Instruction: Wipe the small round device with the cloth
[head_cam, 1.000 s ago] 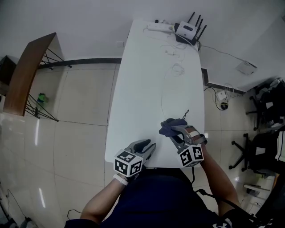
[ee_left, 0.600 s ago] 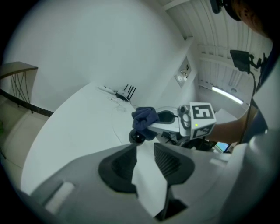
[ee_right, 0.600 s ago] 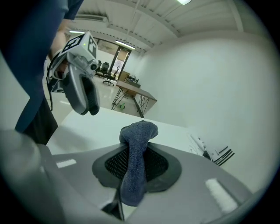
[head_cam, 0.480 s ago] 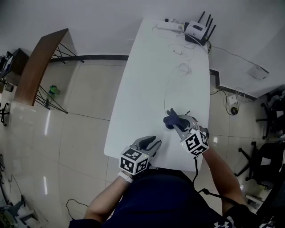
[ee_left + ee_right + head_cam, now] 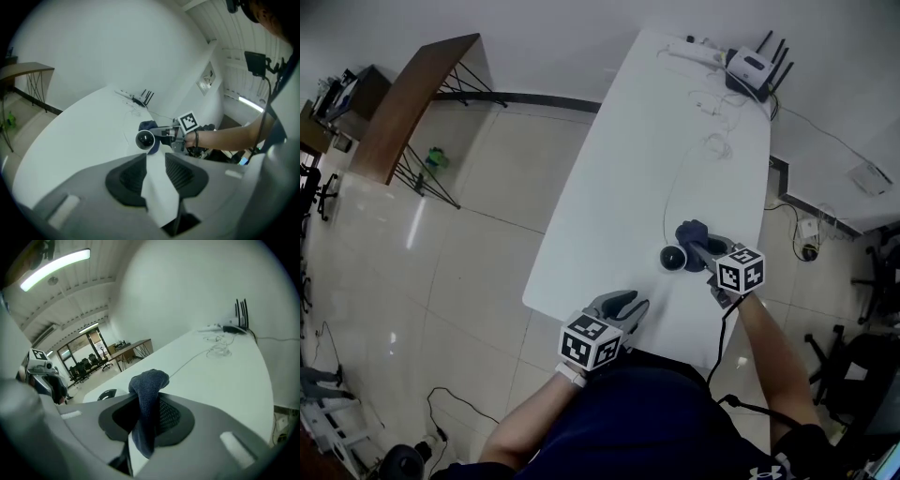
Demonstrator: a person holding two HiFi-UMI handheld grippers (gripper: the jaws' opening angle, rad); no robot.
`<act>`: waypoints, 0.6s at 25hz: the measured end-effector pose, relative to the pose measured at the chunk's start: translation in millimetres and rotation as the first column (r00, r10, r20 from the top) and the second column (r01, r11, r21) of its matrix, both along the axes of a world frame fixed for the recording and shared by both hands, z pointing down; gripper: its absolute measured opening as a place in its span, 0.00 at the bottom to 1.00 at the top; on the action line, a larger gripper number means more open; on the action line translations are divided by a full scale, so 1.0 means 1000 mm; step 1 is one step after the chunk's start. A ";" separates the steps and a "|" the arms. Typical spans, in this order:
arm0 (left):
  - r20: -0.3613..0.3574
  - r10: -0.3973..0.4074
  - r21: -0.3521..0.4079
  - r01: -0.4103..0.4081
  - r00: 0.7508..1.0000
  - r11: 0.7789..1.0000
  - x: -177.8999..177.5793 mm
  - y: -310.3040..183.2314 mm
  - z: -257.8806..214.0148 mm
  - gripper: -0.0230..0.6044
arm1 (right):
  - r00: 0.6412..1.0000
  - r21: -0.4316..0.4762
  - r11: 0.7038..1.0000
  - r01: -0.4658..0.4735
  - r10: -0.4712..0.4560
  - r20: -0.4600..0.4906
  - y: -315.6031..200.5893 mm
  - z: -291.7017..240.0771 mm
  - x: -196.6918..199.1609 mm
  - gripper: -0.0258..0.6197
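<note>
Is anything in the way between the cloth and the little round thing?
Nothing visible is. The right gripper holds the cloth right next to the device on the table. I can't tell whether they touch.

I see a long white table (image 5: 619,216). At its far right corner lie a router (image 5: 750,66) with antennas and a white power strip (image 5: 692,50). A thin cable (image 5: 667,192) runs nearward toward the small round device (image 5: 674,258), near the right edge.
</note>
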State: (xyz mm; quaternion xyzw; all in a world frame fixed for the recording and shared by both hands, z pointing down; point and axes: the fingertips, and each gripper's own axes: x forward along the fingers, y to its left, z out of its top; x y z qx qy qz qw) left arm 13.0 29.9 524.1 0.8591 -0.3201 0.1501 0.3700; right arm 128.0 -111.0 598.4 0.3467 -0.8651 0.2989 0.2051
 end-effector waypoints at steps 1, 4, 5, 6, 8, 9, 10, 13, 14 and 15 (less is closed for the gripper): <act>0.004 -0.014 -0.003 0.014 1.000 1.000 -0.004 0.001 0.001 0.24 | 1.000 -0.027 1.000 0.004 -0.004 0.009 0.000 0.007 0.000 0.16; 0.011 -0.046 -0.011 0.046 0.999 0.999 -0.014 0.001 0.005 0.24 | 0.999 -0.088 0.996 0.029 -0.027 0.022 0.000 0.023 -0.007 0.16; 0.013 -0.050 -0.010 0.050 0.999 0.999 -0.015 0.001 0.006 0.24 | 0.999 -0.105 0.994 0.041 -0.039 0.023 0.001 0.028 -0.010 0.16; 0.015 -0.050 -0.009 0.050 0.999 0.999 -0.016 0.000 0.007 0.24 | 0.999 -0.120 0.991 0.052 -0.050 0.020 0.001 0.032 -0.013 0.16; 0.014 -0.038 -0.001 0.038 0.999 0.999 -0.012 -0.005 0.007 0.24 | 0.998 -0.132 0.989 0.067 -0.067 0.004 -0.001 0.035 -0.016 0.16; 0.011 -0.026 0.006 0.026 1.000 1.000 -0.008 -0.009 0.007 0.24 | 0.997 -0.125 0.990 0.070 -0.072 -0.007 -0.002 0.032 -0.016 0.16; 0.009 -0.013 0.014 0.012 1.000 1.000 -0.003 -0.013 0.007 0.24 | 0.997 -0.108 0.992 0.073 -0.075 -0.018 -0.004 0.025 -0.014 0.16; 0.029 0.038 0.068 -0.040 0.999 0.997 0.012 -0.033 0.007 0.24 | 0.993 0.003 0.995 0.101 -0.100 -0.059 -0.008 -0.020 -0.011 0.16; 0.053 0.058 0.105 -0.063 0.997 0.992 0.017 -0.040 0.009 0.24 | 0.989 0.057 0.990 0.127 -0.122 -0.081 -0.007 -0.039 -0.011 0.15; 0.083 0.080 0.147 -0.091 0.993 0.985 0.022 -0.046 0.011 0.24 | 0.982 0.114 0.979 0.167 -0.155 -0.109 -0.003 -0.058 -0.015 0.16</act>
